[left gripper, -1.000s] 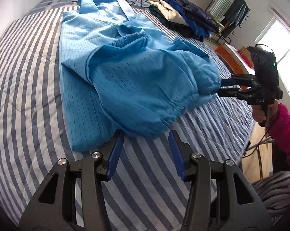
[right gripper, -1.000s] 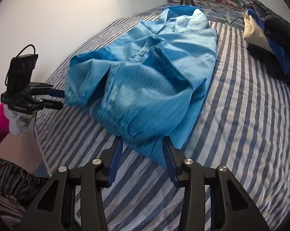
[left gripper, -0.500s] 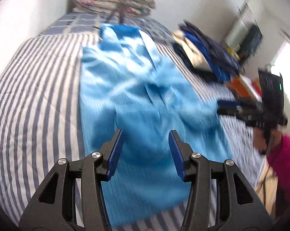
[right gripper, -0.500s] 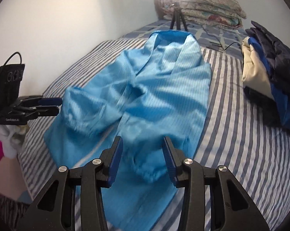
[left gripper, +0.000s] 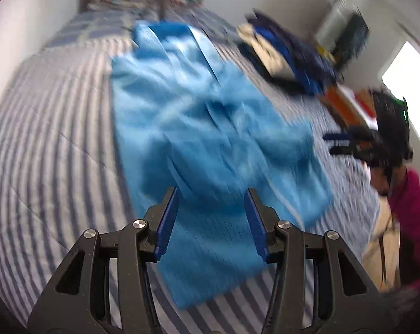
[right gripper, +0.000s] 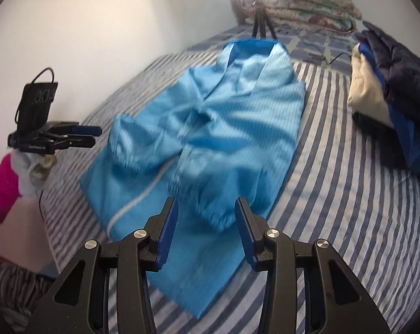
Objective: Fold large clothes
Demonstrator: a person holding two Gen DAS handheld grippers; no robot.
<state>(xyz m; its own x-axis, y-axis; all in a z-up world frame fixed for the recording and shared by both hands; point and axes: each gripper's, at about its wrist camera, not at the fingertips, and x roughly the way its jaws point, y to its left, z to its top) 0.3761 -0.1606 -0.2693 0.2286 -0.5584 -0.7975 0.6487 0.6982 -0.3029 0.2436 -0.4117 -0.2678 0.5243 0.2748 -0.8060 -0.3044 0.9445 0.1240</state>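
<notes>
Both grippers are black with silver screws and ribbed blue pads (right gripper: 168, 231). The person's sleeve (left gripper: 416, 203) is magenta. A white glove (right gripper: 29, 169) covers the left hand.

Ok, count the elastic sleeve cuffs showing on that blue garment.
2. One cuff lies just ahead of the right hand-held gripper; the other cuff lies toward the left hand-held gripper, both folded across the blue garment.
</notes>
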